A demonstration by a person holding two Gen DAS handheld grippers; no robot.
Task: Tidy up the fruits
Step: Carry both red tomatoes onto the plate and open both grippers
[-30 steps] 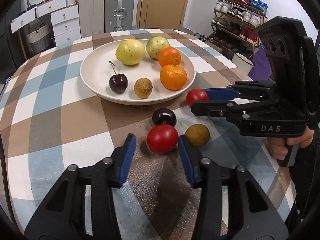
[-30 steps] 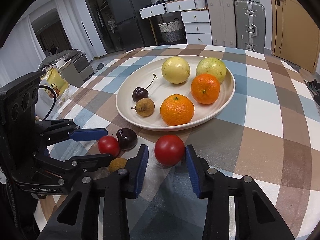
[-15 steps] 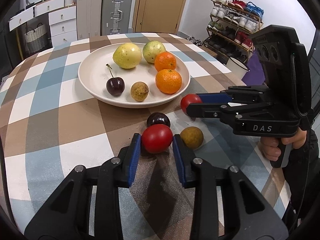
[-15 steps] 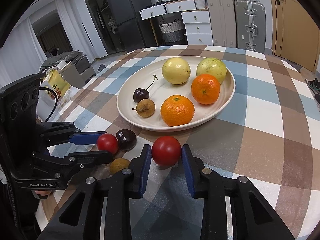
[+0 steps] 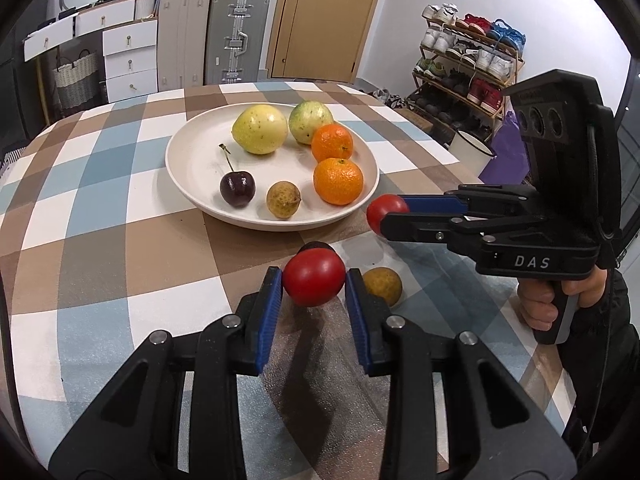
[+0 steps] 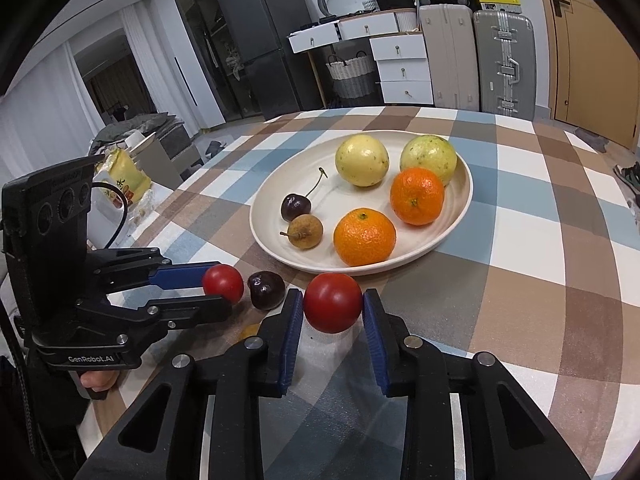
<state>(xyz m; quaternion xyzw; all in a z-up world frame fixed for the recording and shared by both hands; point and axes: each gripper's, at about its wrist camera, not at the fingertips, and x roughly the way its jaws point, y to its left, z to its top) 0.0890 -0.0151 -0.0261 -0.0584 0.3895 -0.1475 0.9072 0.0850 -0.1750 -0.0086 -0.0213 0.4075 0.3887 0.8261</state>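
The left gripper is pinching a red tomato between its blue pads, which press on both flanks of the fruit just above the checked tablecloth. The right gripper likewise clamps a second red tomato between its own blue pads. Seen from the left wrist, the right gripper's black body bears the white letters "DAS" on its side (the rest of the marking is out of sight), with a hand wrapped round its grip. Seen from the right wrist, the left gripper's body reads "GenRobot.AI" in white along its lower edge. Both tomatoes sit close to the near rim of the cream plate but outside it. On the cloth between the two grippers lie a dark cherry and, beside the left gripper's right finger, a small brown longan. The plate holds two pale yellow-green round fruits, two oranges, a stemmed cherry and a stemmed longan. At the far wall a black box on top of the suitcases shows the number "38"; other labels there are too small to read.
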